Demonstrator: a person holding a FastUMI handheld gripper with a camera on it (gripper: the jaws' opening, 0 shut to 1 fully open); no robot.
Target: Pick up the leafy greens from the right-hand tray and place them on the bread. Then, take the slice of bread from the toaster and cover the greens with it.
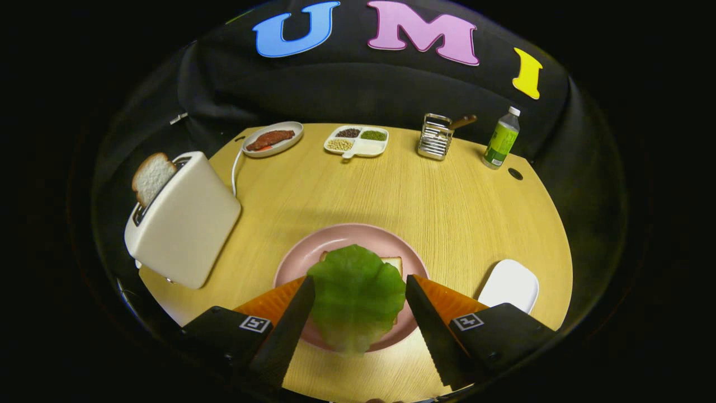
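A green lettuce leaf (357,294) lies over a slice of bread (392,262) on the pink plate (347,238), hiding most of the slice. My gripper (358,286) is open just above the plate. Its fingers stand wide apart on either side of the leaf, and the leaf's edges reach close to both fingertips. The leaf's pale lower end overhangs the plate's near rim. To the left stands a white toaster (184,224) with a slice of bread (151,178) sticking up out of its slot.
An empty white tray (510,284) sits to the right of the plate. Along the table's far edge are an oval dish of meat (272,139), a divided dish of beans (357,141), a metal rack (436,137) and a green bottle (502,140). The toaster's cord (235,168) runs back.
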